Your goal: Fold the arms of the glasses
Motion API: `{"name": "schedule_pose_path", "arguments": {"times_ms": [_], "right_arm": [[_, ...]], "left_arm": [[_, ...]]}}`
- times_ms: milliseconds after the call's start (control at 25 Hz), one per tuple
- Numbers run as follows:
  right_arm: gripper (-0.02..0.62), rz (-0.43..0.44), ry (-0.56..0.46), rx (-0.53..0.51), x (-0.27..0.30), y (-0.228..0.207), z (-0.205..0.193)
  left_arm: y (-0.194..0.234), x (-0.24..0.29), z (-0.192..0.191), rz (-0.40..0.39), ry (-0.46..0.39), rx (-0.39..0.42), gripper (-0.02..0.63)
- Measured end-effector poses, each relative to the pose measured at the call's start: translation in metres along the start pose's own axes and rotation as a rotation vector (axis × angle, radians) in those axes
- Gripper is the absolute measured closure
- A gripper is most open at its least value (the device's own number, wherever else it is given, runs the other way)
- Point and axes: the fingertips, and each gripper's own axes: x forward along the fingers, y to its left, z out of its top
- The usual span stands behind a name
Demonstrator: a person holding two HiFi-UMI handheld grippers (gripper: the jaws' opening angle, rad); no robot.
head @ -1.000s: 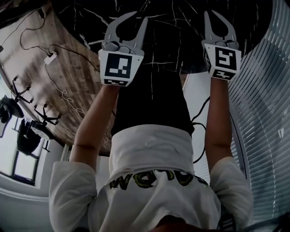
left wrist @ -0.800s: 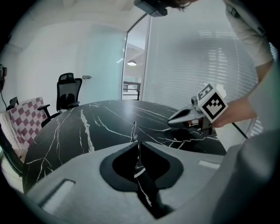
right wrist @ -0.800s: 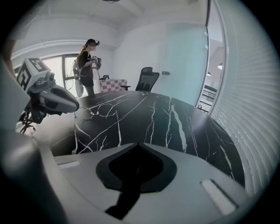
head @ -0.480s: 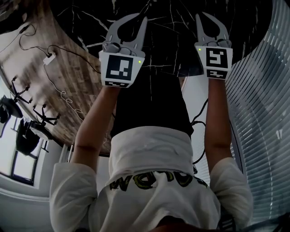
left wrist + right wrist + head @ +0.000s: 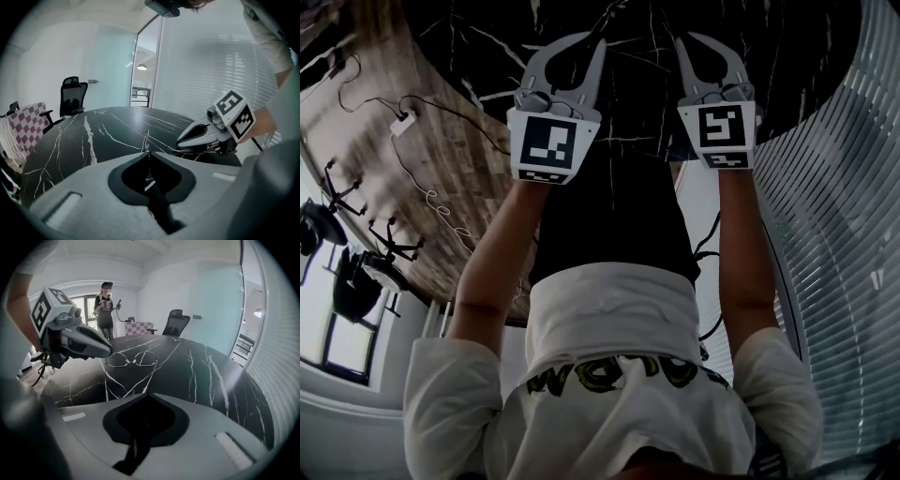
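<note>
Thin wire-rimmed glasses (image 5: 131, 359) lie on the black marble table (image 5: 201, 366) with both arms spread out towards my right gripper. My left gripper (image 5: 110, 351) is shut, its tips on the left end of the frame, where it appears to grip it. In the left gripper view the glasses (image 5: 146, 138) show edge-on as a thin wire rising from the closed tips of that gripper (image 5: 146, 151). My right gripper (image 5: 146, 393) is shut and empty, a short way in front of the arm ends. In the head view the left gripper (image 5: 592, 38) and right gripper (image 5: 682, 39) point side by side at the dark table; the glasses are not visible there.
A black office chair (image 5: 176, 322) and a checkered seat (image 5: 138, 328) stand at the table's far side, with a person (image 5: 105, 305) behind them. Blinds and a glass wall (image 5: 844, 234) run along one side. Cables (image 5: 403, 122) lie on the wooden floor.
In the head view my right gripper has moved left towards the left gripper and rolled a little. The left gripper has stayed put.
</note>
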Motion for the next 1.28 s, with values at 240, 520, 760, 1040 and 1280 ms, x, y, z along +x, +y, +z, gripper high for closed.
{"name": "schedule_pose_path", "arguments": {"times_ms": [240, 520, 760, 1040, 1280], "right_arm": [[0.592, 0.055, 0.008, -0.041, 0.008, 0.020, 0.008], [0.592, 0.111, 0.033, -0.072, 0.016, 0.037, 0.016], [0.592, 0.143, 0.037, -0.104, 0.019, 0.049, 0.028], [0.592, 0.167, 0.017, -0.132, 0.030, 0.062, 0.036], [0.592, 0.154, -0.018, -0.140, 0.026, 0.061, 0.047]], "left_arm": [[-0.002, -0.001, 0.000, -0.005, 0.002, -0.005, 0.597], [-0.006, -0.001, -0.001, -0.018, 0.003, -0.009, 0.597], [-0.010, -0.004, 0.003, -0.032, 0.002, -0.014, 0.597], [-0.017, -0.001, -0.003, -0.057, 0.006, -0.015, 0.597], [-0.016, -0.002, -0.003, -0.045, 0.013, -0.012, 0.597]]}}
